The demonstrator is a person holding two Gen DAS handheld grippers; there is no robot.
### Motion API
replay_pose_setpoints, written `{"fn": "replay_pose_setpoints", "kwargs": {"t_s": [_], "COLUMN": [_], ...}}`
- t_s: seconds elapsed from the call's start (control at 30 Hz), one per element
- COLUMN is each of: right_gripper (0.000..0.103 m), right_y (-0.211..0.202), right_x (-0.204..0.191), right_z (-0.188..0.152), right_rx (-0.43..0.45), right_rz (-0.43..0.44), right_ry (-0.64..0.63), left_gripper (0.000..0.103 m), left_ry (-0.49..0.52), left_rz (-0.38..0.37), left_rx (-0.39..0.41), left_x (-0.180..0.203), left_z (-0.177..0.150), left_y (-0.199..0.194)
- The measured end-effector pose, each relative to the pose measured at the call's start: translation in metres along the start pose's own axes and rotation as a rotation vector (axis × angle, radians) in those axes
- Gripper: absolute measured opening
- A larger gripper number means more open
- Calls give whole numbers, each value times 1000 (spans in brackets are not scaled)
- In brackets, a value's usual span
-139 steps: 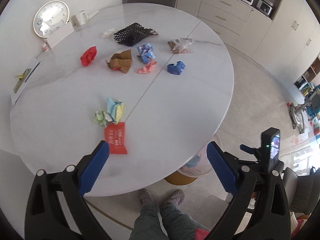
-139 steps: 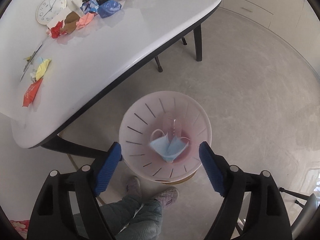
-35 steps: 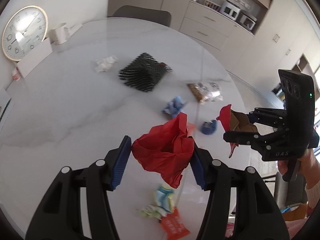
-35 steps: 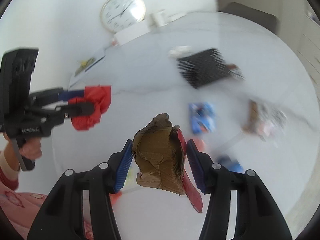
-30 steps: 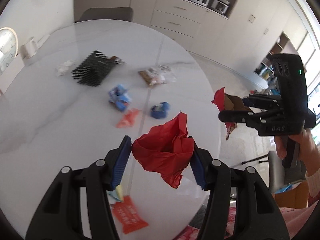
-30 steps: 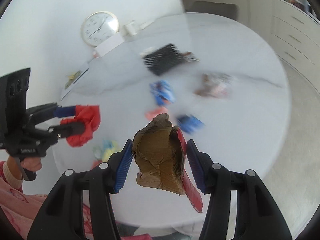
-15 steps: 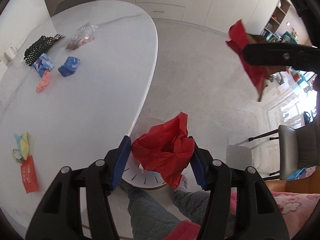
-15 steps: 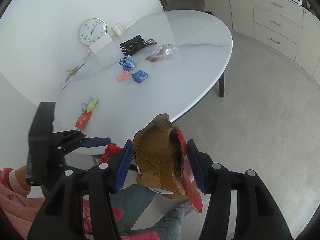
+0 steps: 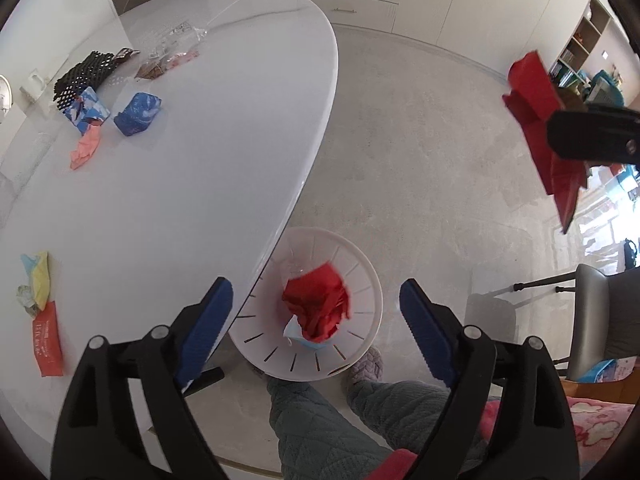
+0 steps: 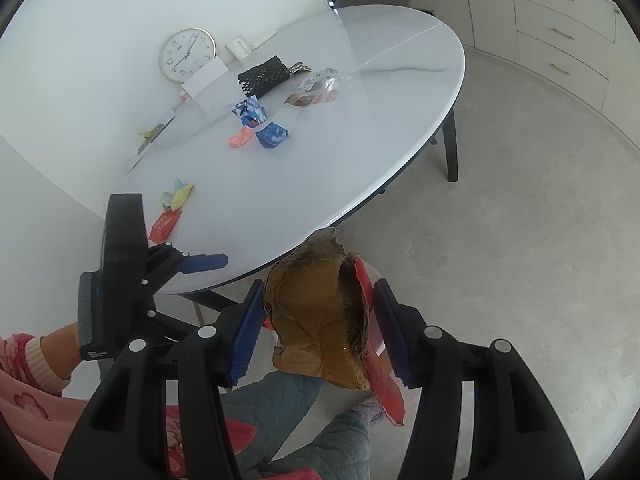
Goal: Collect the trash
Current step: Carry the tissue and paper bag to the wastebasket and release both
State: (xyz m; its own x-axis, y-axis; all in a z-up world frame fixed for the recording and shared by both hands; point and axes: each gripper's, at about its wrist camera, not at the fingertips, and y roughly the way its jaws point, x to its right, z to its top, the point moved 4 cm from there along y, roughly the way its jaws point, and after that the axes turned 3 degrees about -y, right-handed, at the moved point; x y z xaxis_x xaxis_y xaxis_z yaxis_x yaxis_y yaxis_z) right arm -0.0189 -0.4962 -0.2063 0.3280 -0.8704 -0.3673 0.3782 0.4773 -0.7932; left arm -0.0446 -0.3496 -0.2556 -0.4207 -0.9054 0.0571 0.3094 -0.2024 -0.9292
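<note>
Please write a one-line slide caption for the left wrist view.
Left gripper opening above the white bin, red paper inside on a blue mask.

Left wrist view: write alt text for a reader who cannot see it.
The left gripper, jaws opening and empty, hangs over a white slotted bin on the floor, where crumpled red paper lies on a blue face mask. Left, a white table holds scattered wrappers; upper right, the right gripper grips red-backed cardboard.
</note>
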Motion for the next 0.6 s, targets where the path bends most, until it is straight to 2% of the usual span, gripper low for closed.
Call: {"fn": "replay_pose_setpoints", "kwargs": {"t_s": [0.23, 0.43, 0.57, 0.6], "right_gripper": [56, 57, 81, 83], "right_y": [22, 64, 84, 86], "right_x": [-9, -36, -46, -48], "right_z": [-9, -25, -23, -20], "right_rx": [-41, -109, -109, -108], "right_rz": [1, 23, 8, 4], "right_ry": [-32, -106, -88, -82], "left_gripper": [90, 95, 95, 95], "left_ry": [-20, -137, -233, -257], "left_rz": [20, 74, 132, 141], "left_rx": [47, 123, 144, 148], "left_x": [-20, -64, -98, -107], "left_z": [13, 16, 10, 10], "left_y": [-49, -105, -127, -129]}}
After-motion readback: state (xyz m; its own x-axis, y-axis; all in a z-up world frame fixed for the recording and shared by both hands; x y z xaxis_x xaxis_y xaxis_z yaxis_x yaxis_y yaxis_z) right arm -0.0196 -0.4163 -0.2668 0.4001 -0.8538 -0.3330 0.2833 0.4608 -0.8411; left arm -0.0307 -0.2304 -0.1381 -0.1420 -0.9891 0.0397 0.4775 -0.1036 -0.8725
